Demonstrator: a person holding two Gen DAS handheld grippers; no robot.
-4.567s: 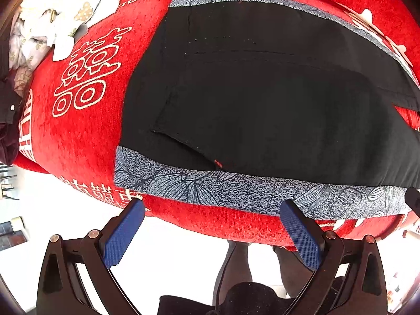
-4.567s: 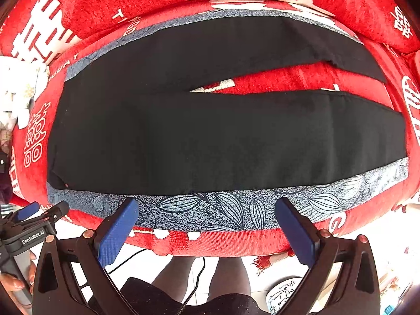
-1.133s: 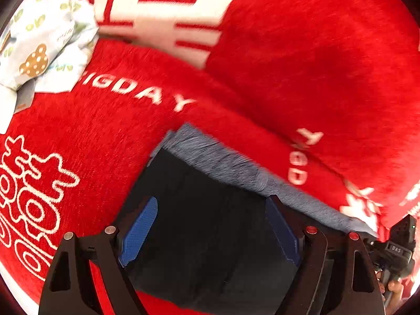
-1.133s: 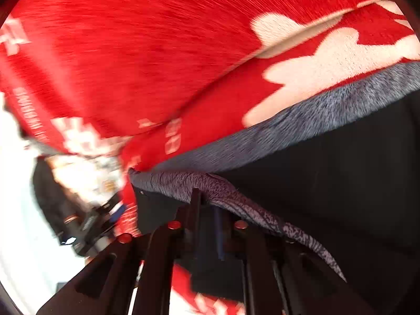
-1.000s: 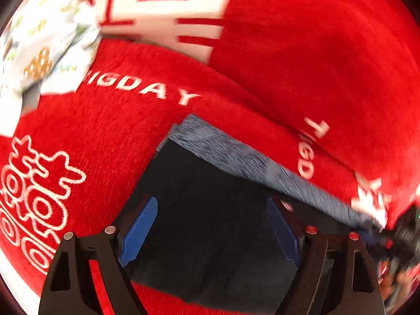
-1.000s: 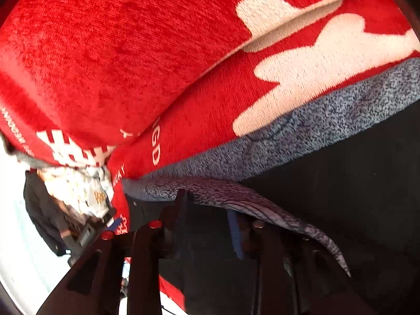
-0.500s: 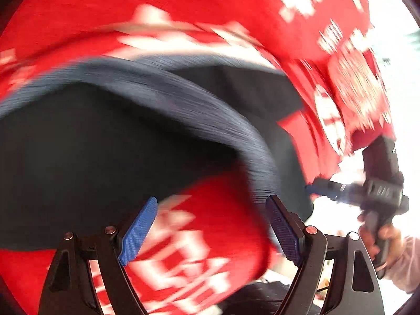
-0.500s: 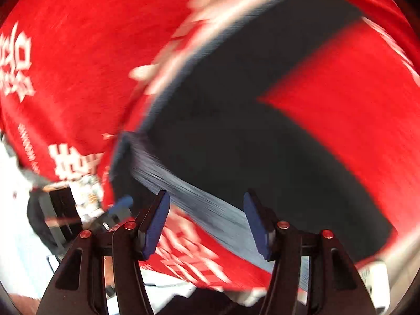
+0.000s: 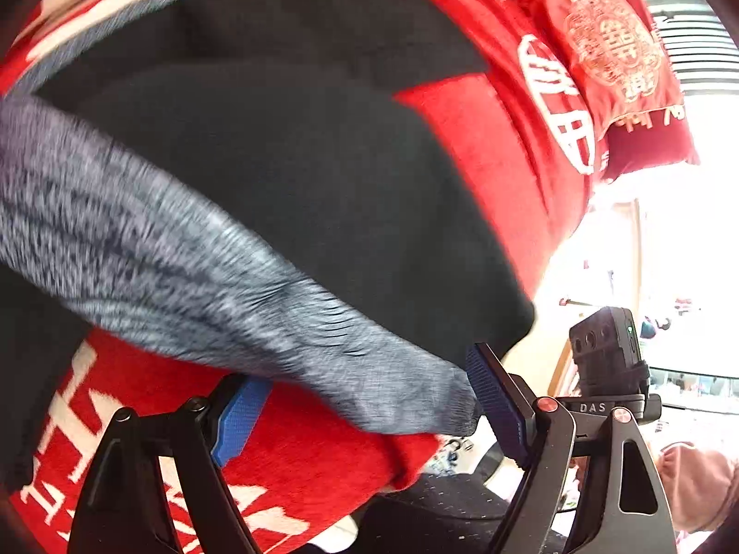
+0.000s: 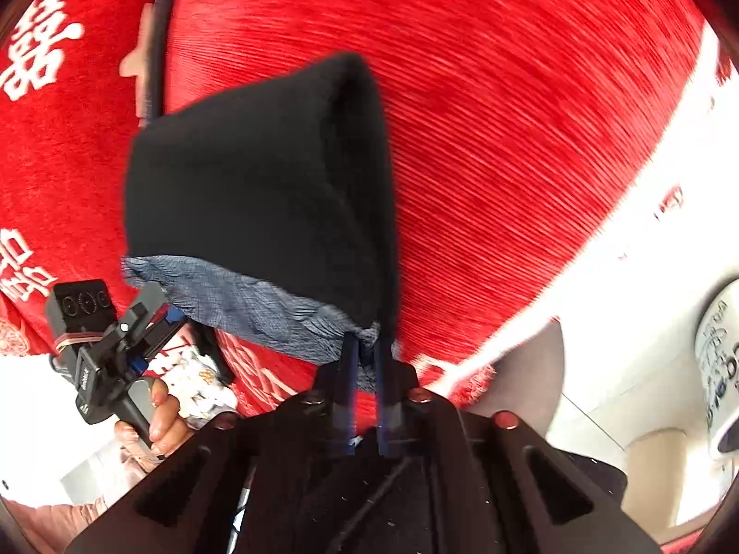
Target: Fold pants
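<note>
Right wrist view: the right claw (image 10: pixel 362 364) has its two blue-padded fingers (image 10: pixel 344 369) pressed together on the grey patterned side band (image 10: pixel 258 307) of the black pants (image 10: pixel 258 194), pinching the cloth at its lower edge. The pinched portion of the pants is lifted off the red blanket (image 10: pixel 508 138), hanging as a folded hood of black fabric with the band along its bottom. At lower left the left claw (image 10: pixel 152 323) appears, held in the person's hand (image 10: pixel 159 420), with the far end of the grey band reaching to it; whether it touches is not clear. Left wrist view: the left claw (image 9: pixel 369 408) stands spread, its blue pads (image 9: pixel 240 415) wide apart, and the grey band (image 9: pixel 184 272) sweeps blurred across the gap between them, its end lying against the right-hand pad. Behind it the black pants (image 9: pixel 286 161) spread over the red blanket (image 9: pixel 489 147), which bears white characters. A red embroidered cushion (image 9: pixel 614 55) lies at upper right.
</note>
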